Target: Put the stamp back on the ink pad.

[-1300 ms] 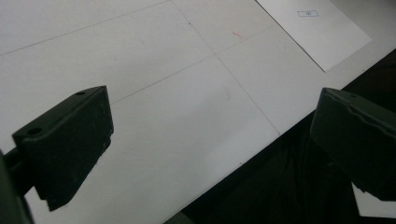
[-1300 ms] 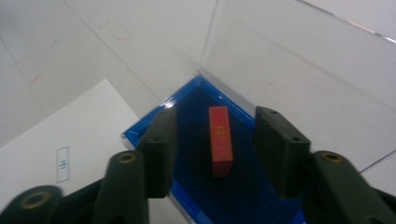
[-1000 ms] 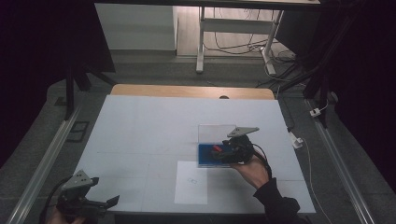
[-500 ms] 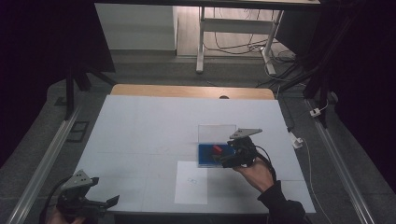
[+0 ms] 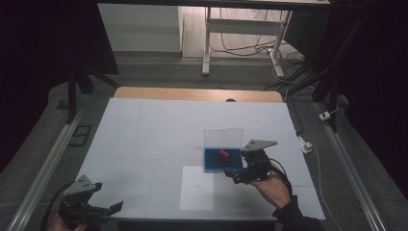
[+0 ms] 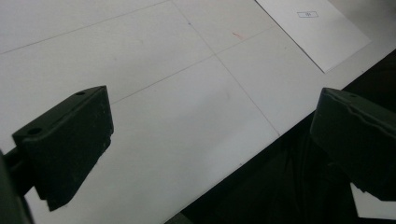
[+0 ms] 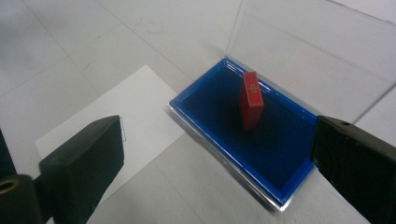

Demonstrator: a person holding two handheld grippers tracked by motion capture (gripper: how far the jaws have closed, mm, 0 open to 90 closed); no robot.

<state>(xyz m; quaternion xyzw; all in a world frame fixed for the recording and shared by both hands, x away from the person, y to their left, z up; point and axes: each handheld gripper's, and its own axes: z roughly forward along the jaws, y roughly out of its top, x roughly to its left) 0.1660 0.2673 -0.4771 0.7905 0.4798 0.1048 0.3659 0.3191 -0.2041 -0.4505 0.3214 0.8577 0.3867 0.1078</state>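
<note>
A small red block (image 7: pixel 251 100) stands on end inside a shallow blue case (image 7: pixel 280 158) whose clear lid (image 7: pixel 308 51) is tipped up behind it. In the high view the red block (image 5: pixel 223 154) and blue case (image 5: pixel 211 165) sit right of the table's middle. My right gripper (image 7: pixel 217 140) is open just short of the case, its jaws have just been opening, and nothing is between them. From above, the right gripper (image 5: pixel 234 177) hovers at the case's near right corner. My left gripper (image 6: pixel 210 121) is open and empty over the table's front edge, and the high view has this left gripper (image 5: pixel 107 196) at the bottom left.
A white sheet of paper (image 5: pixel 197 187) with a small mark lies on the pale table (image 5: pixel 154 130) just left of the case, also seen as the paper (image 7: pixel 98 116) under my right jaws. A wooden strip (image 5: pixel 197 94) runs along the far edge. Metal rails flank the table.
My right gripper has drawn back from over the blue case toward the person and its jaws have spread, leaving the red block standing in the case. The left gripper has stayed put.
</note>
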